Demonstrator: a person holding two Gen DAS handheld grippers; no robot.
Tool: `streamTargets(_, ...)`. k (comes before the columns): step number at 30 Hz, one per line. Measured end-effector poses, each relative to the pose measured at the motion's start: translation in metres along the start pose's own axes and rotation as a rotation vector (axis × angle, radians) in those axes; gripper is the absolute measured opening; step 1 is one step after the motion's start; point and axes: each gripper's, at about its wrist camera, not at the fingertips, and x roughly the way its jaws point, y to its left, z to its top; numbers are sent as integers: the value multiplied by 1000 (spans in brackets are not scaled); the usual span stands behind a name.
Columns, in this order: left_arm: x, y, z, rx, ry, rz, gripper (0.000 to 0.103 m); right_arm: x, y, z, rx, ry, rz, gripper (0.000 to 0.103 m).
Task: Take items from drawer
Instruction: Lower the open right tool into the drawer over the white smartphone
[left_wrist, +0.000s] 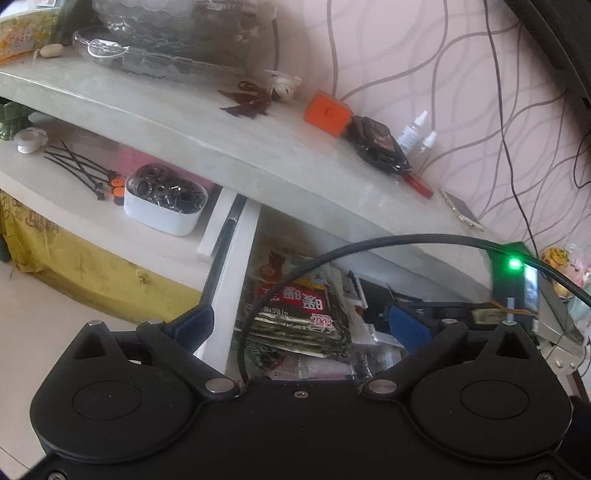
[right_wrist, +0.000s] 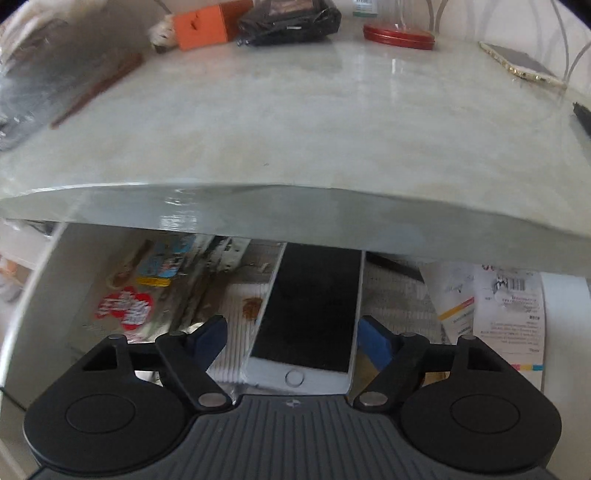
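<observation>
Right claw is spread wide over the open drawer, straddling a white phone that lies flat on papers; pads not touching it yet, by the look. Risks: phone's thin and slick, so closing off-centre could skid it or pinch paper w/ it; lifting steeply may knock the counter edge just above. Left claw also spread, empty, over packets in the drawer.

Counter: glossy, marble-look stone.
Phone: glass front, dark, smooth.
Packets: shiny foil.
Tub: white plastic.
</observation>
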Motion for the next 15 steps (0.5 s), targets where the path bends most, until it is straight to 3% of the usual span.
streamTargets(8, -1, 13, 2, -30, 2, -3, 103, 9, 17, -9, -143, -7, -100, 80)
streamTargets(15, -1, 17, 1, -40, 8, -12, 103, 7, -1, -12, -88, 16, -19, 77)
